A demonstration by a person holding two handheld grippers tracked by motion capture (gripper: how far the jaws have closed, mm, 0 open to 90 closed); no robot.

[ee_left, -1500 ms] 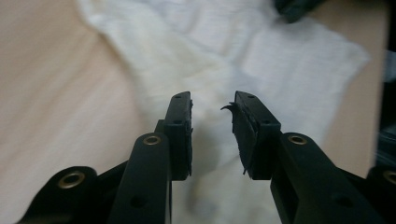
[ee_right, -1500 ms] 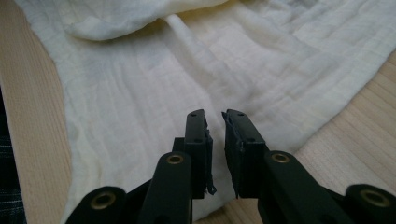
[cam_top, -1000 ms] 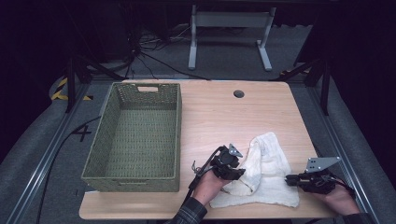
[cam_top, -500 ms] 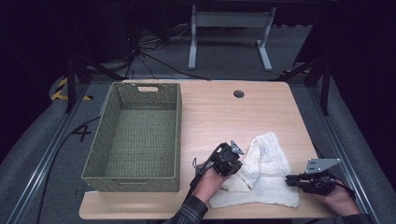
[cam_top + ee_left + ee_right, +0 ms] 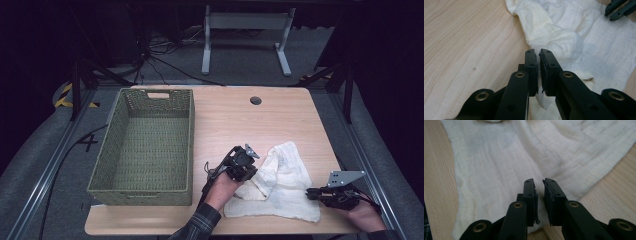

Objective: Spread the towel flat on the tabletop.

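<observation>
White cloth (image 5: 282, 187) lies rumpled on the wooden table (image 5: 240, 120), near the front edge on the person's right half, well apart from the green woven basket (image 5: 145, 145) that stands on the left half. Left claw (image 5: 248, 167) sits at the cloth's left edge; in the left gripper view its jaws have just been closing and now stand pressed together on a raised fold of the cloth (image 5: 554, 37), a thin strip of white fabric visible between the pads (image 5: 531, 67) and hanging out below them. The pinched fold is lifted off the table while the rest of the cloth lies flat around it. Right claw (image 5: 311, 193) rests low at the cloth's right front corner, grey plate on top. In the right gripper view (image 5: 539, 187) its jaws are nearly together with a narrow gap, the cloth (image 5: 506, 165) running beneath and between them; a frayed bit of fabric shows at the left pad, so it appears clamped on the cloth's edge. The basket holds nothing visible.
</observation>
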